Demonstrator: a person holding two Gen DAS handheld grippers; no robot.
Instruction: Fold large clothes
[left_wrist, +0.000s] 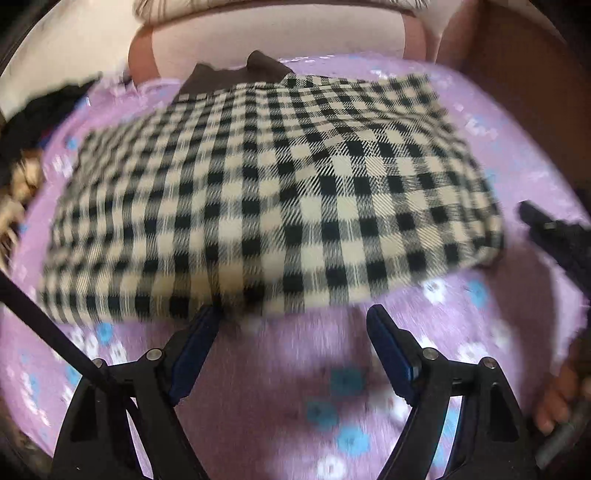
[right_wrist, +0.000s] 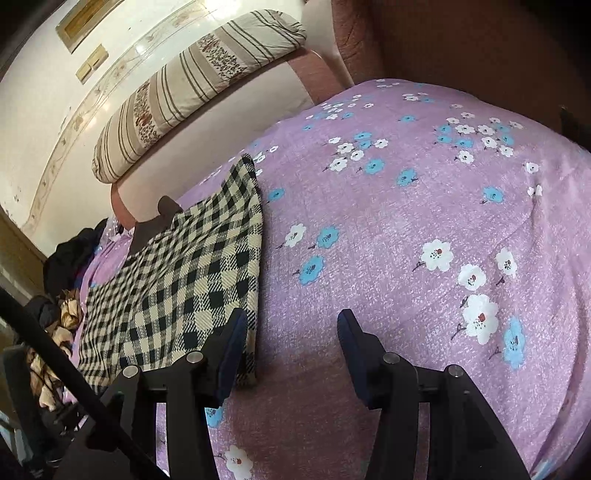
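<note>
At the far left edge of the bed, a heap of dark clothes and a brown-and-cream patterned cloth crowd the border, leaving little free room on that side. Just right of them lies the checked garment, black and cream, spread flat on the purple flowered bedsheet. A dark brown piece of fabric shows from under its far edge, toward the pale headboard. In the left wrist view its near hem runs across just beyond the left gripper, whose jaws stand wide with nothing between them; the left fingertip sits at the hem, though blur hides whether it touches. A strip of bare sheet lies in front of the hem.

In the right wrist view the garment's right edge runs straight from the headboard side down to its near right corner, which lies by the left finger of the right gripper. That gripper is open and holds nothing, with bare sheet between its fingers. To the right of the garment the bedsheet is broad and open, out to a brown wooden surface at the far right. A striped pillow rests on top of the headboard.
</note>
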